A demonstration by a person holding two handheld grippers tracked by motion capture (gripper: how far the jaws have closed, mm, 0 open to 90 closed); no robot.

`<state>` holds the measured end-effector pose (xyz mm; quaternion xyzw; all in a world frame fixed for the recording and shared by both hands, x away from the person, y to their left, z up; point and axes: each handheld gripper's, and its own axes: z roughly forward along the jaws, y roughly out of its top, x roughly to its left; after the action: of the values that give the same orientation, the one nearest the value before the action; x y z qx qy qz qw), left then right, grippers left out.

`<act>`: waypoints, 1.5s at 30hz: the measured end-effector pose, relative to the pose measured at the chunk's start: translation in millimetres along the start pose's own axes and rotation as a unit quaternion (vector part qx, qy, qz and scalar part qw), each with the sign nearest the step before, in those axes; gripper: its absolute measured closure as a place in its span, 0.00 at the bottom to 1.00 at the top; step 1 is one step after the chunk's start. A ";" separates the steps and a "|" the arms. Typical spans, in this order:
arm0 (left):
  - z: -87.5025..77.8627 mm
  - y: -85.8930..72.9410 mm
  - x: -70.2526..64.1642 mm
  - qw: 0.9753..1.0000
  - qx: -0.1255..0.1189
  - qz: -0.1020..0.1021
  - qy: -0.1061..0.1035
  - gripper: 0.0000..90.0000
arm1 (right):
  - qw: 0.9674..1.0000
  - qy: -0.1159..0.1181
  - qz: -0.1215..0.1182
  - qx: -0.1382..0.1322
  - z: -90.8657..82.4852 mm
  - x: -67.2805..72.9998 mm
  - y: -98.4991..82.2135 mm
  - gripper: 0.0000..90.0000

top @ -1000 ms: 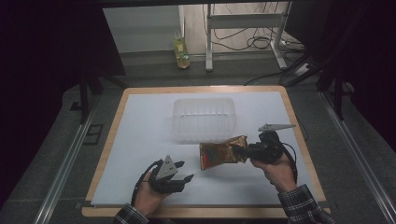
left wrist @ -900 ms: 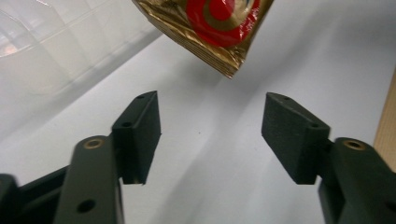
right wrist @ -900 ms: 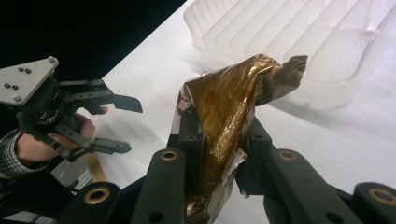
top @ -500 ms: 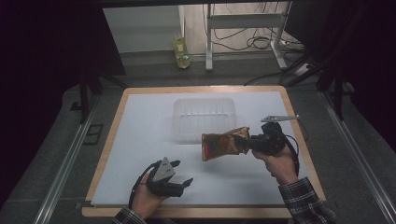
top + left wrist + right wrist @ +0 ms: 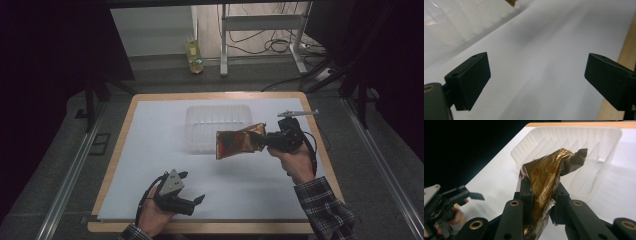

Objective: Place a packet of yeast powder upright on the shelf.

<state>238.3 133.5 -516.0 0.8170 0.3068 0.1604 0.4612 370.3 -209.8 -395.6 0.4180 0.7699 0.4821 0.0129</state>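
The right claw [image 5: 264, 141] was clenched on one end of a crinkled brown snack bag [image 5: 239, 143], holding it in the air over the near right corner of the clear plastic tray [image 5: 200, 120] at the desk's [image 5: 120, 150] middle. Near the front edge, the left claw [image 5: 192, 195] lay released, its jaws just having spread with nothing between them.

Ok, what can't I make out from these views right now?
- Snack packet: print unreadable, foil crumpled, lower end hidden between the right hand-held gripper jaws in its own view.
- Clear tray: near edge covered by the packet in the high view.
- Bottle on the floor: label too small.
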 end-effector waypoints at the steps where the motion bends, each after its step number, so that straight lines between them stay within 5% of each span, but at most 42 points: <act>1: -0.2 0.1 0.1 1.000 -0.001 -0.001 -0.002 0.06 | 1.000 -0.003 0.001 0.000 0.8 -0.3 2.6 0.83; 32: 4.6 -1.8 0.7 1.000 0.002 0.007 -0.005 0.00 | 0.997 -0.076 0.003 0.009 51.5 -11.5 60.1 0.83; 45: 5.9 -1.7 -0.3 1.000 0.006 0.009 -0.005 0.00 | 0.996 -0.085 -0.011 0.031 80.2 -5.2 71.4 0.82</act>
<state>240.7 130.0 -520.5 0.8231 0.2980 0.1583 0.4568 452.7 -141.4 -386.7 0.4492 0.7850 0.4207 0.0706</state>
